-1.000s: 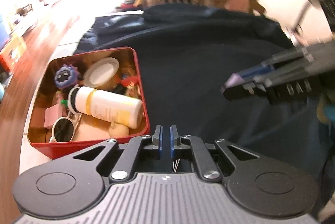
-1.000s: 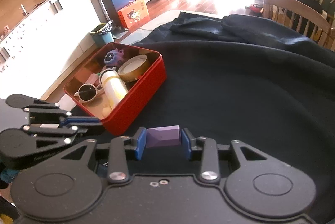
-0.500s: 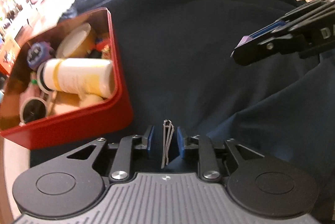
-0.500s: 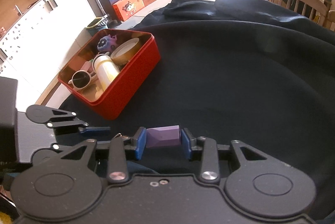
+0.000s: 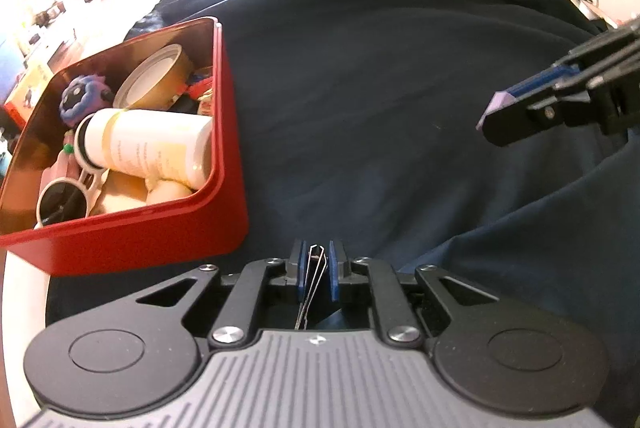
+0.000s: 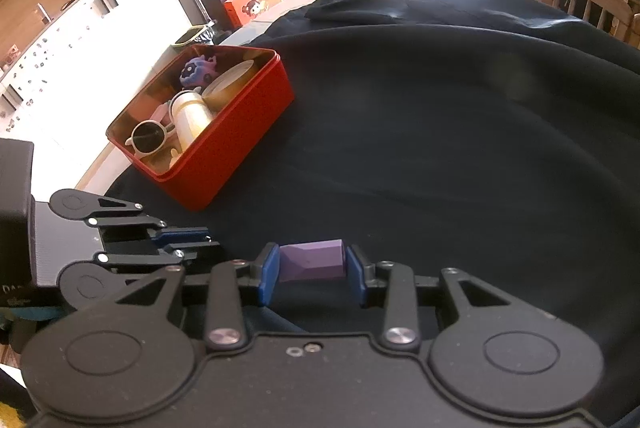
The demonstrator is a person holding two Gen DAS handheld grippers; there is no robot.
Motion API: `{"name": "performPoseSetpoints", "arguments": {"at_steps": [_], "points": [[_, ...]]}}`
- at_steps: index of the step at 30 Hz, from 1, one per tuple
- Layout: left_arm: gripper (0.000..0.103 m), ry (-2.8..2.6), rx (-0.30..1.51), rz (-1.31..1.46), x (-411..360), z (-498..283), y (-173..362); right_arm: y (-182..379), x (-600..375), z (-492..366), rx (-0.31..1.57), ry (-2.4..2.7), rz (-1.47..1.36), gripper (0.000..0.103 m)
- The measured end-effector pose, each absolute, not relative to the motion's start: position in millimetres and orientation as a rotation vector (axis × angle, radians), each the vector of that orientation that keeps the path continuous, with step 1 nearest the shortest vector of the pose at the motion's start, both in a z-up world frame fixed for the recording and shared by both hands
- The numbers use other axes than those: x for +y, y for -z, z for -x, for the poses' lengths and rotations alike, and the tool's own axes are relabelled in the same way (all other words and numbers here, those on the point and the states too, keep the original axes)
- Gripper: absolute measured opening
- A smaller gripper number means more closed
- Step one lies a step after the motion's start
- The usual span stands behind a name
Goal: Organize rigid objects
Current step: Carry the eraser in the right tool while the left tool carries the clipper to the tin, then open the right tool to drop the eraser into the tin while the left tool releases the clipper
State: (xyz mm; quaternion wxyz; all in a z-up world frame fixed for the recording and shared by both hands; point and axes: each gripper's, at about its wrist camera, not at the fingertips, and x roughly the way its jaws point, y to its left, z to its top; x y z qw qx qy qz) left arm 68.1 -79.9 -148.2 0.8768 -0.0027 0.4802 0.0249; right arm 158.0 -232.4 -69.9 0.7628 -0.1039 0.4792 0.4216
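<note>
Left gripper (image 5: 315,270): low over the dark cloth (image 5: 380,76), pads narrowly apart around a thin wire clip (image 5: 312,278) (contact unclear)
Right gripper (image 6: 312,274): level, clamping a purple block (image 6: 312,262)
Red tin (image 6: 224,164): front-left, already part-filled

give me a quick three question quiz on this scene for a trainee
1. True or false: the right gripper is shut on a purple block.
2. What sits between the fingers of the left gripper? A) a wire clip B) a coin C) sunglasses
3. Fill in: the white bottle lies on its side inside the red ____.

Key
1. True.
2. A. The thin wire clip stands between the blue pads, which are slightly apart around it; whether they pinch it is unclear.
3. Tin. It also holds the sunglasses and a tape roll.
</note>
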Motion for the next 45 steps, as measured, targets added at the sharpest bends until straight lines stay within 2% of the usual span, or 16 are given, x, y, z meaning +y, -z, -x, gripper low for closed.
{"name": "performPoseSetpoints", "arguments": {"at_steps": [9,19,27,37,45], "points": [[0.011,-0.042,0.927,0.052,-69,-56,98,58,-227,-159,1.014,-0.947,0.218,0.036],[0.010,-0.031,0.854,0.112,-39,-50,68,42,-207,-152,0.981,-0.935,0.231,0.036],[0.010,-0.036,0.766,0.166,6,-43,28,18,-162,-144,0.916,-0.978,0.237,0.036],[0.010,-0.057,0.806,0.206,74,-55,55,35,-74,-125,0.919,-1.029,0.315,0.036],[0.011,-0.005,0.878,0.190,90,-74,88,62,-34,-114,0.966,-0.993,0.389,0.036]]}}
